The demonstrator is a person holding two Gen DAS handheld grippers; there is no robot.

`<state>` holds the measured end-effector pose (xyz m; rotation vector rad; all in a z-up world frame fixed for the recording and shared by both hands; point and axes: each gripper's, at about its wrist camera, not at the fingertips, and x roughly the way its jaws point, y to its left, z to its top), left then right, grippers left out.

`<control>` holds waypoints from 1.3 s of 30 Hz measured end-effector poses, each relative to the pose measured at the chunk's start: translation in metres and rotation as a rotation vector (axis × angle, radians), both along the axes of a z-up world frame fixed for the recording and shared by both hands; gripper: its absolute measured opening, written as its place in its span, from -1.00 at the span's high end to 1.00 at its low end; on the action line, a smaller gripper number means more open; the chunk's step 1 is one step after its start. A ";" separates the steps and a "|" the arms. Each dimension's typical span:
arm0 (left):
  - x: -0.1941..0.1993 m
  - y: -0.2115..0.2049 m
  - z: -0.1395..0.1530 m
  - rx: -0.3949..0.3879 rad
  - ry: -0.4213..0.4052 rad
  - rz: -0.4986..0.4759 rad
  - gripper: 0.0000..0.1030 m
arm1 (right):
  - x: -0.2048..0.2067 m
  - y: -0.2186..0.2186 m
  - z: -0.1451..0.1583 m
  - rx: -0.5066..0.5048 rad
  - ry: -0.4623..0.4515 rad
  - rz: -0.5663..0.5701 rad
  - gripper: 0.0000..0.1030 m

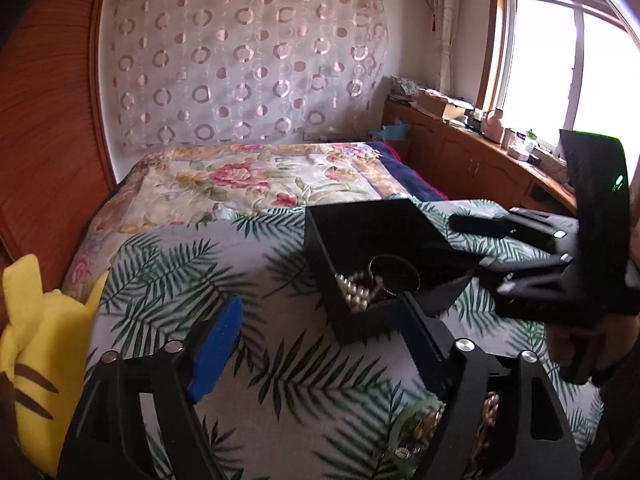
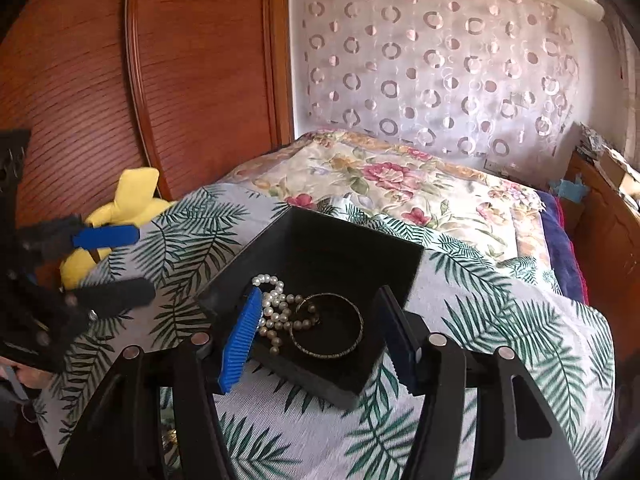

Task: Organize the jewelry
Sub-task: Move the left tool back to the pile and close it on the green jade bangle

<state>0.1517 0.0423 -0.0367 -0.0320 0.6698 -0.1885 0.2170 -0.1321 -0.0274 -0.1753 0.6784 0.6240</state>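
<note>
An open black box (image 1: 320, 236) (image 2: 340, 252) rests on the fern-print cloth (image 1: 208, 264). Inside lie a pearl necklace (image 1: 356, 290) (image 2: 276, 308) and a dark bangle (image 1: 394, 276) (image 2: 326, 326). My left gripper (image 1: 320, 340) (image 2: 120, 264) hangs open over bare cloth just before the box, with nothing between its fingers. A pile of loose jewelry (image 1: 420, 428) shows low down, partly hidden behind its right finger. My right gripper (image 2: 320, 338) (image 1: 444, 258) brackets the box's near corner with its jaws apart. Whether its pads press on the walls I cannot make out.
A yellow plush toy (image 1: 36, 344) (image 2: 120, 204) lies at the cloth's left edge, against a wooden wardrobe (image 2: 100, 80). Beyond the box stretches a floral bedspread (image 1: 248, 180). A cluttered wooden cabinet (image 1: 460, 148) runs under the window on the right.
</note>
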 end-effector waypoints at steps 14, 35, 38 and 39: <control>-0.051 -0.024 -0.025 -0.009 0.043 -0.079 -0.78 | -0.081 -0.047 -0.014 0.003 0.020 -0.028 -0.19; -0.063 -0.066 -0.055 0.021 0.152 -0.179 -0.78 | -0.132 -0.082 -0.057 0.005 0.111 -0.079 -0.49; -0.058 -0.069 -0.055 0.021 0.160 -0.181 -0.76 | -0.133 -0.081 -0.061 -0.004 0.116 -0.079 -0.49; -0.057 -0.069 -0.056 0.023 0.163 -0.179 -0.74 | -0.134 -0.081 -0.061 -0.002 0.114 -0.078 -0.49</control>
